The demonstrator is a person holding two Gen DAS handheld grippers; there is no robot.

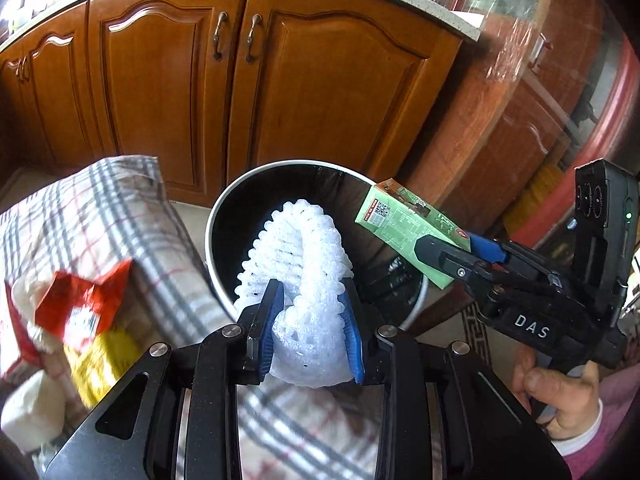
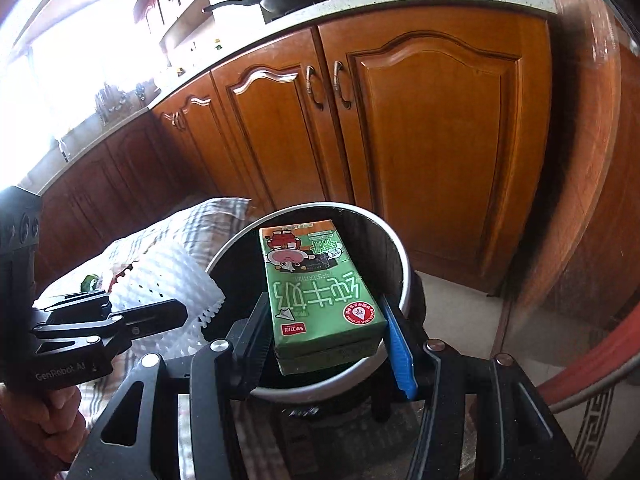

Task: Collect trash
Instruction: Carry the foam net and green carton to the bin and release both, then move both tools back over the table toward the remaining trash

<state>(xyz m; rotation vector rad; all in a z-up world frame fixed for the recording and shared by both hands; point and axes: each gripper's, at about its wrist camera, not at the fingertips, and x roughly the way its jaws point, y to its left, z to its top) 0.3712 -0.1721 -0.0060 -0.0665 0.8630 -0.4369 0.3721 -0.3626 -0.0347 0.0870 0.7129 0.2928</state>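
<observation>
Pinching foam net [image 1: 298, 264] in left tongs [image 1: 312, 312], above bin [image 1: 224, 208].

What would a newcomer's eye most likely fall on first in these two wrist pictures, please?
Probably the green milk carton, clamped in the right gripper and held over the open, black-lined trash bin. Next comes the white foam net, pinched in the left gripper above the same bin's near rim. Behind both glow the orange-brown cabinet doors, and bright red and yellow wrappers lie on the plaid cloth at the left.
</observation>
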